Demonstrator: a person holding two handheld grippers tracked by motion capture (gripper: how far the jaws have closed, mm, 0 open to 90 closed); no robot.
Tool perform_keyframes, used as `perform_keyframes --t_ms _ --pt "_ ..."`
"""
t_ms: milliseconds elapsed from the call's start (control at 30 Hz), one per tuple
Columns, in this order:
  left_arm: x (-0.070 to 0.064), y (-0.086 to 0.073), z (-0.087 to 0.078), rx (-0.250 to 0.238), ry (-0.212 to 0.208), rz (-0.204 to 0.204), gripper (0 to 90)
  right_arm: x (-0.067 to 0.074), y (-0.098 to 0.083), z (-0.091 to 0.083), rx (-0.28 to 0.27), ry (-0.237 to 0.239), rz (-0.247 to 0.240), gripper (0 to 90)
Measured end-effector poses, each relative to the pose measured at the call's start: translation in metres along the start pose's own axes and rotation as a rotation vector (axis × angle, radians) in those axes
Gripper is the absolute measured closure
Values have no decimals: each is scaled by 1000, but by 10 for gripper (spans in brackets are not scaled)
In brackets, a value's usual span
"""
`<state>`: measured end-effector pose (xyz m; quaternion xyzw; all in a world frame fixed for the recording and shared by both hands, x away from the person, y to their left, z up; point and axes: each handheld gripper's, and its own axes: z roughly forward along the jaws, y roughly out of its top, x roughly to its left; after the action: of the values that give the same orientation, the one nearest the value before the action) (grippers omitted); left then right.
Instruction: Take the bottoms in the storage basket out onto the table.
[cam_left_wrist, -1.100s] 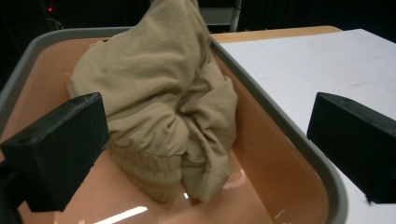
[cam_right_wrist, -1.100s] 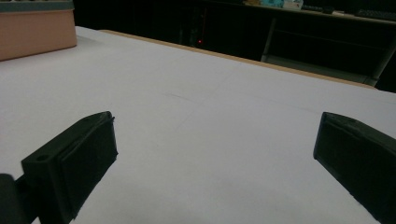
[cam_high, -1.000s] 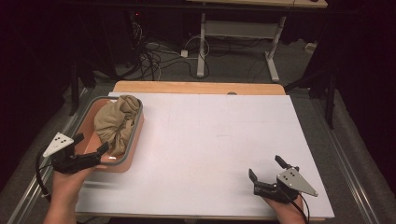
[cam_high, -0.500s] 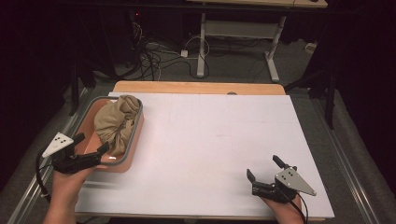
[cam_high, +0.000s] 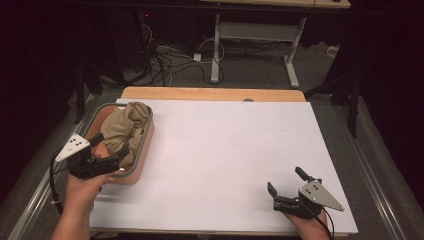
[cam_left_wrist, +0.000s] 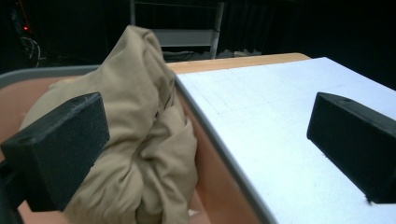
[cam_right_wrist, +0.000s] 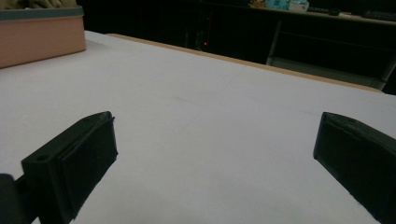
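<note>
— Looking at the left gripper (cam_high: 111, 150), why do we hold it over the near end of the tray (cam_high: 145, 145)?

— We judge it is lined up to take the tan cloth (cam_high: 127, 127), which lies bunched in the tray at the left edge of the counter (cam_high: 225, 150). Its fingers (cam_left_wrist: 60, 149) stand wide apart with nothing between them; in the left gripper view one sits over the cloth and the other out over the white sheet, so the tray's grey rim runs between them.

— And the right gripper (cam_high: 287, 187)?

— It waits low at the near right of the counter, well apart from the tray, fingers (cam_right_wrist: 74, 158) spread wide and empty. We think it is kept clear until the cloth comes out.

— What can't we make out?

— The cloth's folds hide whatever lies beneath it, so we cannot tell what kind of piece it is. Whether the left fingers touch the cloth is unclear. The room beyond the counter is too dark to read.
</note>
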<state>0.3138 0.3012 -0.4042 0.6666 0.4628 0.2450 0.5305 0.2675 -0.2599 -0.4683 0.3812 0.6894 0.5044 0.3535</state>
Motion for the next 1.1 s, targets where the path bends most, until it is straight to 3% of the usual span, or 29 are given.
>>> perform_keyframes --t_ms 100,233,300,400,467,500,667,767,933,1100 --pt "0 8 6 12 -9 0 0 0 0 -2 -4 3 -1 3" --pt "3 23 20 34 10 19 0 0 0 -3 -5 3 -2 3" --pt "7 29 29 60 20 28 0 -1 0 -4 -6 1 -2 3" --pt "18 35 43 98 18 0 0 -1 -1 -5 -5 -2 2 3" --pt "26 38 55 144 56 28 0 -2 -1 -6 -1 -3 2 4" --pt "26 38 55 144 56 28 0 -2 -1 -6 -1 -3 2 4" --pt "48 43 76 212 56 -21 0 -1 -2 -5 4 -5 4 4" --pt "53 44 82 228 59 -24 0 -1 -2 -5 7 -4 4 4" --pt "70 43 104 295 33 -86 0 0 -3 -4 17 -4 7 4" --pt "80 38 115 328 33 -127 0 0 -4 -3 20 -5 6 5"
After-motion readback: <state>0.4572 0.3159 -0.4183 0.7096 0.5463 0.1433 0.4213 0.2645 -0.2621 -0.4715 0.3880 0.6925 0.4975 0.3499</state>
